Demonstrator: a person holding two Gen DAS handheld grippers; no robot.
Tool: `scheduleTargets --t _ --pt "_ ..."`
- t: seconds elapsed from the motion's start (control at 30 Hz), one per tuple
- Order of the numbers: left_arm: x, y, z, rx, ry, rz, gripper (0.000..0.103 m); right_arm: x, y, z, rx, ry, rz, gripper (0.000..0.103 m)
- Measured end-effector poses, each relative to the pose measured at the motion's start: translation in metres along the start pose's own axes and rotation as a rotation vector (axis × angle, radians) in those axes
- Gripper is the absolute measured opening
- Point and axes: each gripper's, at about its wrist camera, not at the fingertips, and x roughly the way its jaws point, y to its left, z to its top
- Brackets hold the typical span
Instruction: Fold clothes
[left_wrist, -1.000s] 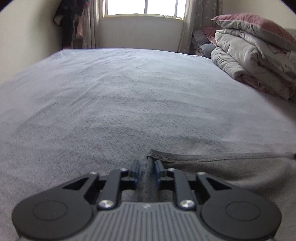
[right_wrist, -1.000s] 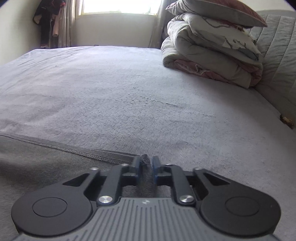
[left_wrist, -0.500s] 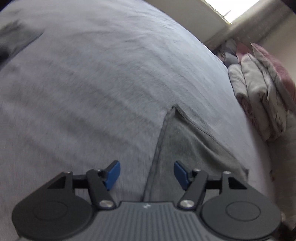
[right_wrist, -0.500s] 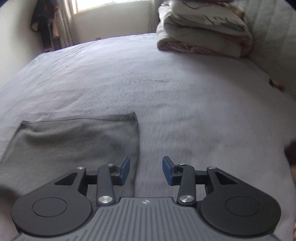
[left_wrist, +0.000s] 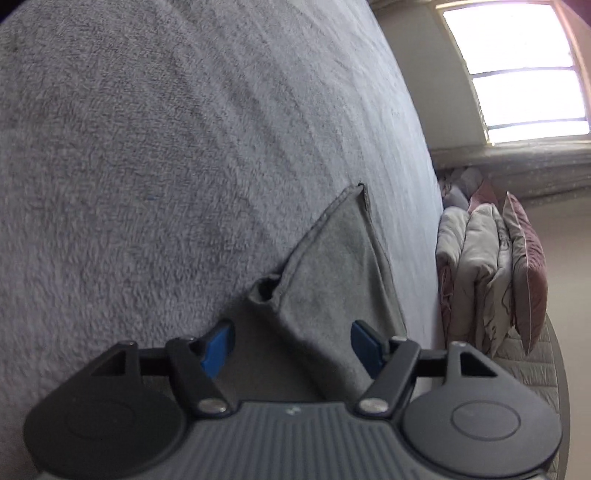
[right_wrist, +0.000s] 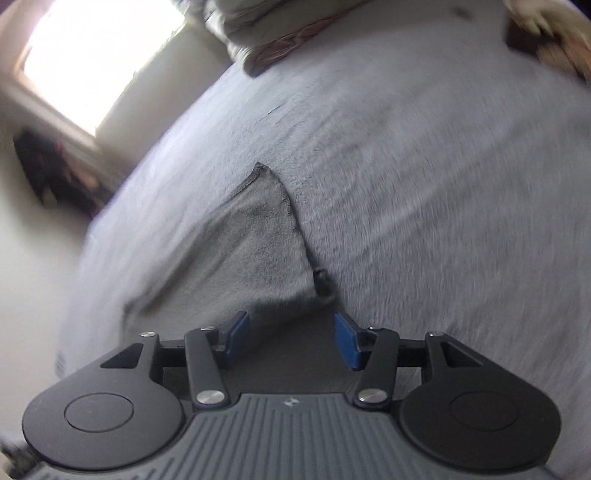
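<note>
Left tool (left_wrist: 291, 345) released: blue pads (left_wrist: 218, 345) stood well apart, nothing pressed between them. The log of frames puts its widening early in the last second, steady since. Right tool (right_wrist: 291, 339) also released, jaws just been opening, pads (right_wrist: 347, 341) clear of the fabric.

Grey cloth (left_wrist: 332, 273) lay flat on the bed (left_wrist: 147, 147), folded into a roughly rectangular panel with stitched hems. In the left wrist view its near end ran in under the gap of the left tool, with a small rumpled corner (left_wrist: 264, 290) just beyond the left pad. In the right wrist view the cloth (right_wrist: 240, 243) sat ahead and left of the right tool, far corner pointed toward the window (right_wrist: 92, 55); a puckered bit of hem (right_wrist: 321, 280) lay just beyond the right pad. Neither tool touched it as far as could be seen.

Both views rolled and motion-blurred. Stack of folded bedding (left_wrist: 487, 269) at the far right of the bed, window (left_wrist: 517, 70) behind it.
</note>
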Motion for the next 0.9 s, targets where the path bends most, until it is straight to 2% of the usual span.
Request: scheduleTargets --t 0.1,0.17,0.27,0.33,0.4,0.43,0.47,0.53,0.63,0.9 --pt "0.006 -0.006 -0.01 0.02 -0.062 -0.031 0.067 0.012 -0.008 -0.002 0.128 -0.037 0.044 0.054" --pt "0.013 -0.008 -0.015 0.015 -0.096 -0.04 0.062 0.022 -0.006 -0.005 0.144 -0.065 0.061 0.052" --pt "0.022 -0.014 -0.021 0.033 -0.144 -0.043 0.057 0.035 0.006 -0.009 0.108 -0.12 0.052 0.044" --pt "0.027 -0.018 -0.024 0.065 -0.164 -0.032 0.047 0.043 0.014 -0.013 0.07 -0.158 0.031 0.031" --pt "0.034 -0.021 -0.023 0.095 -0.175 -0.012 0.026 0.049 0.019 -0.015 0.036 -0.191 0.011 0.02" --pt "0.036 -0.022 -0.022 0.101 -0.174 -0.002 0.024 0.052 0.022 -0.016 0.021 -0.204 -0.003 0.015" --pt "0.037 -0.024 -0.021 0.102 -0.171 0.009 0.015 0.053 0.027 -0.016 -0.009 -0.217 -0.028 0.014" --pt "0.034 -0.03 -0.016 0.111 -0.167 0.034 0.012 0.049 0.043 -0.019 -0.111 -0.243 -0.098 0.012" --pt "0.016 -0.04 -0.014 0.147 -0.185 0.07 0.006 0.032 0.066 -0.023 -0.216 -0.276 -0.149 0.011" --pt "-0.026 -0.03 -0.032 0.12 -0.111 0.132 0.006 -0.016 0.057 -0.028 -0.09 -0.177 -0.222 0.011"
